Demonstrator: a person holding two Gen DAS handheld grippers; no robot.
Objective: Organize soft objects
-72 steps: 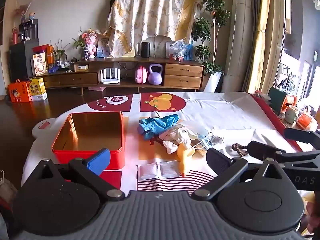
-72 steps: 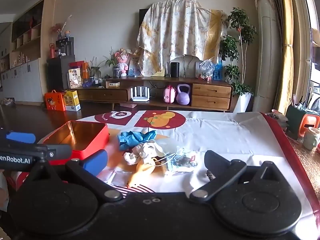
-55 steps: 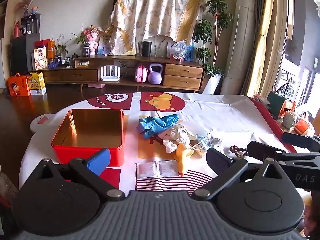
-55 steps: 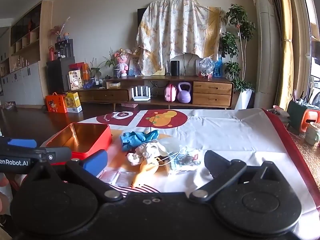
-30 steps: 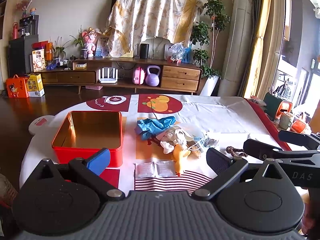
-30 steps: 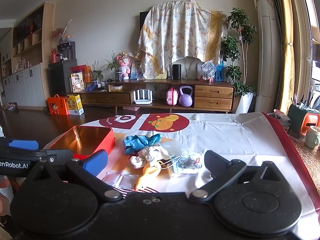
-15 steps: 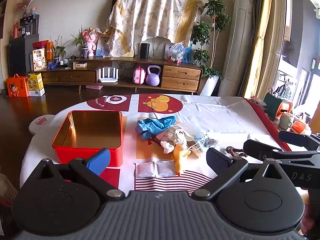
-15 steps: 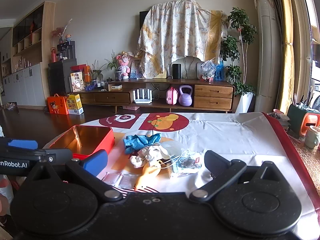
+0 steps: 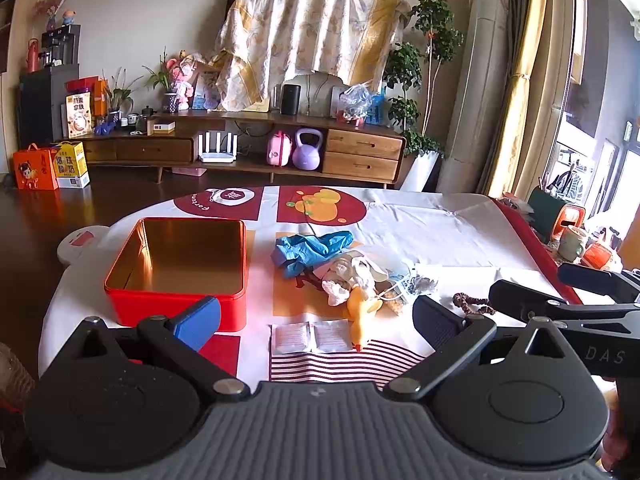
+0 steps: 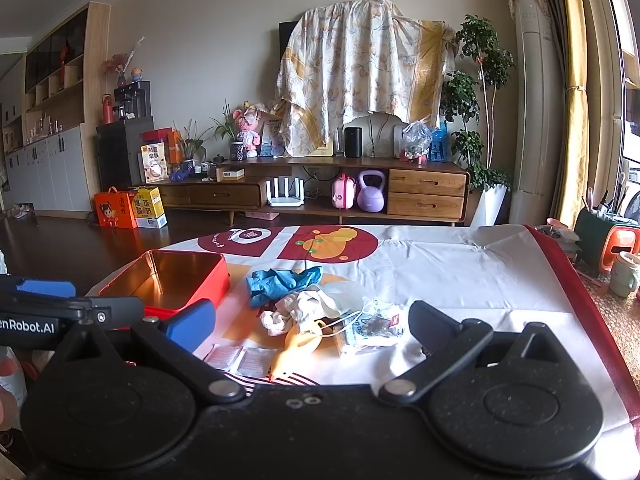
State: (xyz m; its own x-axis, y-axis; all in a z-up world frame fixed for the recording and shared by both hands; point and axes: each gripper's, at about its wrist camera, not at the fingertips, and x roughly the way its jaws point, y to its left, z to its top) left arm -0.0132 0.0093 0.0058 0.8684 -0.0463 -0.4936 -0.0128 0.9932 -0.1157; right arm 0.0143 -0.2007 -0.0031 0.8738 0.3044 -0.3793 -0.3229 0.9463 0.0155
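1. Left gripper point(image 9: 316, 318): fingers spread wide, nothing between them; held above the near edge of the table point(image 9: 440, 232); one fingertip blue-padded, the other black.
2. Right gripper point(image 10: 310, 326): fingers likewise spread, holding nothing; level with the left, which shows at the left edge of the right wrist view.
3. Just beyond the left gripper's tips: two flat white sachets point(image 9: 310, 336) side by side on the striped part of the cloth; a yellow soft toy point(image 9: 360, 314) touching their right end.
4. Further out, the heap of soft things: white crumpled fabric point(image 9: 348, 276) against the yellow toy; a blue glove point(image 9: 310, 250) behind it, partly overlapping; a clear packet point(image 10: 370, 326) with strings to the right.
5. A brown beaded loop point(image 9: 470, 304) lies apart, right of the heap.
6. Red tin box point(image 9: 176, 300): open, gold inside, nothing in it; left of the heap, not touching it.
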